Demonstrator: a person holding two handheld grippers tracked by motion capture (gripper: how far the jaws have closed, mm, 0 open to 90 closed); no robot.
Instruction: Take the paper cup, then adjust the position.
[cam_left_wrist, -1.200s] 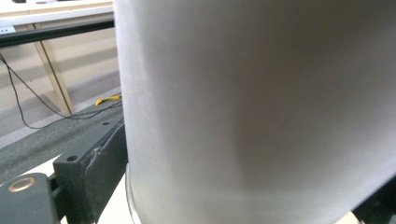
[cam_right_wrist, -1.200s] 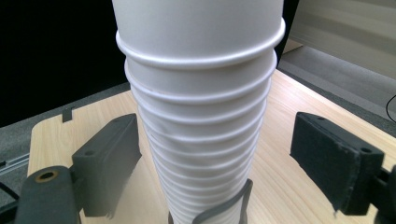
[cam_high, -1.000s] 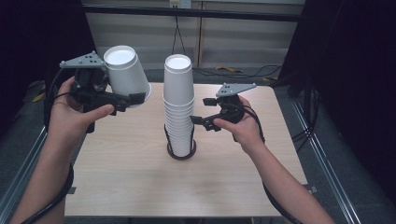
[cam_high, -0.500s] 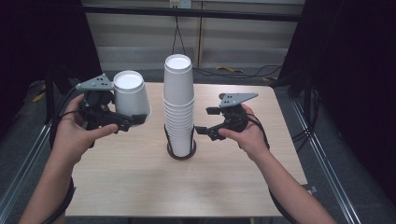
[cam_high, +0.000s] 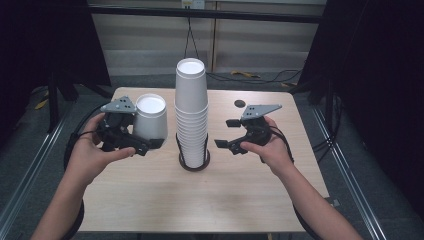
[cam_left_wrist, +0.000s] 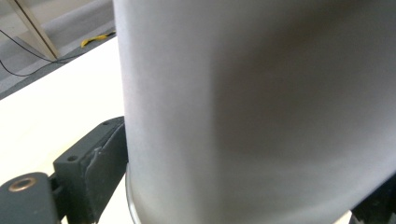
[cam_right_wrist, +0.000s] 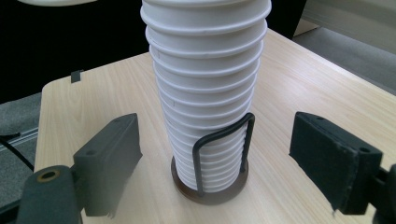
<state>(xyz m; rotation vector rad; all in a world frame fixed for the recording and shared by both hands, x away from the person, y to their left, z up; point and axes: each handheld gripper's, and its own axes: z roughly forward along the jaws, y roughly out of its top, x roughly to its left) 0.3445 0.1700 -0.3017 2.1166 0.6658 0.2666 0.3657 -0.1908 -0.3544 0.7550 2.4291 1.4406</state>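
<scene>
Jaws of the left gripper (cam_high: 131, 141) pinch an upturned paper cup (cam_high: 150, 117), now carried lower beside the cup stack (cam_high: 191, 112) (probably about to land on the table (cam_high: 150, 200)), while the right gripper (cam_high: 227, 134) waits spread wide.
</scene>
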